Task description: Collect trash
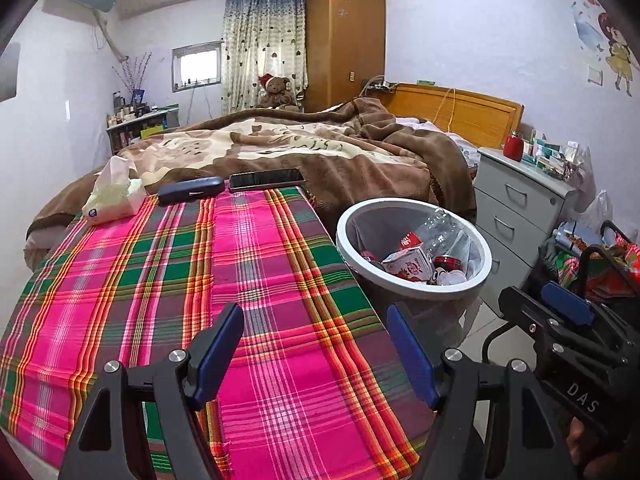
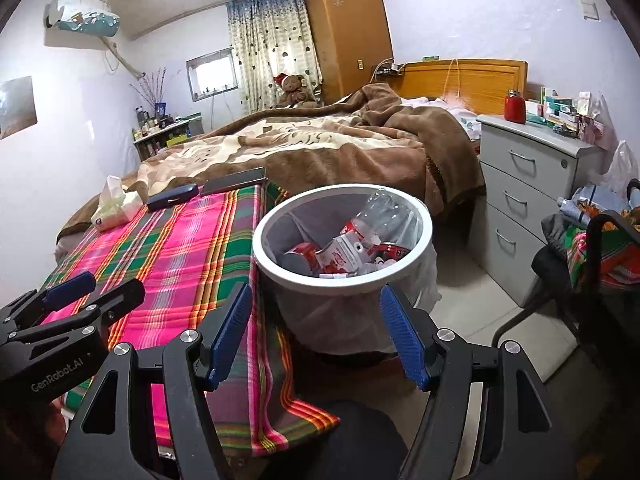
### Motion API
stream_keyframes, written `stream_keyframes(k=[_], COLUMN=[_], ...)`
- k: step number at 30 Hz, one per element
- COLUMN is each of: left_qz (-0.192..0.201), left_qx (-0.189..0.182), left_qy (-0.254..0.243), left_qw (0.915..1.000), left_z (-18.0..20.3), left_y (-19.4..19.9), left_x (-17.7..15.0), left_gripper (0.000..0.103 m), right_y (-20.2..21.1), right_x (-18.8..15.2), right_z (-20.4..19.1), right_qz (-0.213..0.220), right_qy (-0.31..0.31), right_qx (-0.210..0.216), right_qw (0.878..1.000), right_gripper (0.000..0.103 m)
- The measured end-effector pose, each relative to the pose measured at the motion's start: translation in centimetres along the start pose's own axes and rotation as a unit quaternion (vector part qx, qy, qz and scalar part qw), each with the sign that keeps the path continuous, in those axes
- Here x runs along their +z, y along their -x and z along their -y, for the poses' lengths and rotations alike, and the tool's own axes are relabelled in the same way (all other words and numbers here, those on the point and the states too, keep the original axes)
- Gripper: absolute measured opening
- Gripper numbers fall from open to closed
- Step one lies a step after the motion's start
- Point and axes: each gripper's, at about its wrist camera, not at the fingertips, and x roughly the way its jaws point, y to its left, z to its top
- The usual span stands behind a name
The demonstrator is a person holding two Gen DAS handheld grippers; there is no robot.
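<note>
At the bottom of each frame, the left gripper [image 1: 314,350] and right gripper [image 2: 314,334] stand released, blue ribbed pads apart and empty. Left's hovers over the bare pink-green plaid woven cloth [image 1: 192,280]. Just beyond its right edge, on open tiled floor, sits the round white-rimmed plastic trash bin [image 2: 420,204], holding a clear crumpled bottle [image 2: 384,212] and red cans [image 2: 304,254].

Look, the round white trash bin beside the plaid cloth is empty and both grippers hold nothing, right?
Not quite. The round white trash bin already holds a clear plastic bottle and red cans, as the right wrist view shows. It does stand beside the pink and green plaid cloth, and both hand-held grippers hold nothing.
</note>
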Motion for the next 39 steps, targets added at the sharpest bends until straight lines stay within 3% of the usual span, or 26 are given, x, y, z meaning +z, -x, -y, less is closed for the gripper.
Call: stream_keyframes(k=[39], left_qz=[0.002], left_qx=[0.004], left_qy=[0.005], left_qw=[1.0000], left_z=[-0.6], left_y=[0.9], left_x=[-0.3], left_gripper=[0.074], right_y=[0.7], right_x=[0.0], right_z=[-1.3], right_qz=[-0.002], right_qy=[0.008], right_qx=[0.003], right_qw=[1.000], right_gripper=[0.068])
